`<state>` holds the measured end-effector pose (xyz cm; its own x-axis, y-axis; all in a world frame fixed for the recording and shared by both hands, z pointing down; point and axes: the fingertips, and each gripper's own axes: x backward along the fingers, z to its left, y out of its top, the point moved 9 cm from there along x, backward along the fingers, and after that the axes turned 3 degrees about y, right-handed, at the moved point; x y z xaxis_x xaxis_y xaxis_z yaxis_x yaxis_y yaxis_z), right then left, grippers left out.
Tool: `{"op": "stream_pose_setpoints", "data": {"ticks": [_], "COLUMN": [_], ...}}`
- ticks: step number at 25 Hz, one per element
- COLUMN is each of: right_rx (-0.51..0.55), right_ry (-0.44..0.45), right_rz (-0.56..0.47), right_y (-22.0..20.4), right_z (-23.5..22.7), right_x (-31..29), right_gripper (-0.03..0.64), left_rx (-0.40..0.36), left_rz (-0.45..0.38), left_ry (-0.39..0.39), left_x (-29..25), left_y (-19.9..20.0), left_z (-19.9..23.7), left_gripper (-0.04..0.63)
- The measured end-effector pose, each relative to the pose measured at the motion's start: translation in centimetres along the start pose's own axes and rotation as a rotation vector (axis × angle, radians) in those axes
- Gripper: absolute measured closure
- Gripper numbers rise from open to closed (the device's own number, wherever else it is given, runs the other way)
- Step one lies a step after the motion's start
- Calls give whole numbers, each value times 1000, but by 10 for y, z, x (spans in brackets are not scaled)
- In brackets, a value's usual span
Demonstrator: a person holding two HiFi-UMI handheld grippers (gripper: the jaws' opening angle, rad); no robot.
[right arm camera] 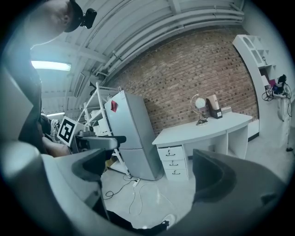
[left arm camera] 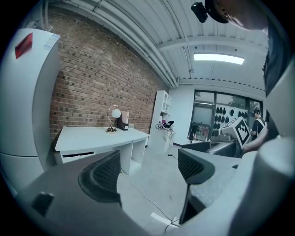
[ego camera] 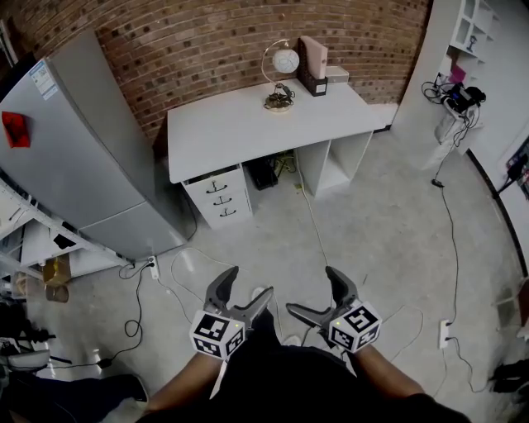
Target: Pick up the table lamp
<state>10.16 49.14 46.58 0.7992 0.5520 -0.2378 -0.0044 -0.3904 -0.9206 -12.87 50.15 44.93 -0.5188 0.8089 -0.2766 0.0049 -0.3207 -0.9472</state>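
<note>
Nearest the camera, the person's two forearms reach forward from the bottom of the head view, each holding a gripper low over the grey floor. On the left, the left gripper has its jaws spread wide, and its own view shows only bare floor and a thin cord between them. Just to its right, the right gripper is also wide open; its own view shows nothing between the jaws but floor and loose cables. Both grippers point toward the far wall.

Farther on, cables trail across the floor toward a grey fridge at the left. To the right of the fridge stands a white desk with a set of drawers under its left end. The table lamp stands at the far edge of the desk, right of centre and well apart from both grippers, just left of a dark file holder. Behind the desk rises a brick wall, and white shelves stand in the far right corner.
</note>
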Motion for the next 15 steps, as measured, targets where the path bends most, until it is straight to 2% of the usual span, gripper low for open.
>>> {"op": "stream_pose_setpoints", "data": {"ticks": [10, 15], "right_rx": [11, 38], "right_ry": [-32, -41], "right_rz": [25, 11], "right_y": [47, 77], "right_z": [-58, -78], "right_x": [-75, -115], "right_gripper": [28, 32], "left_rx": [-7, -38], "left_rz": [13, -13], "left_ry": [-41, -78], "left_x": [-82, -113], "left_y": [42, 68], "left_z": [78, 114], "left_gripper": [207, 207]}}
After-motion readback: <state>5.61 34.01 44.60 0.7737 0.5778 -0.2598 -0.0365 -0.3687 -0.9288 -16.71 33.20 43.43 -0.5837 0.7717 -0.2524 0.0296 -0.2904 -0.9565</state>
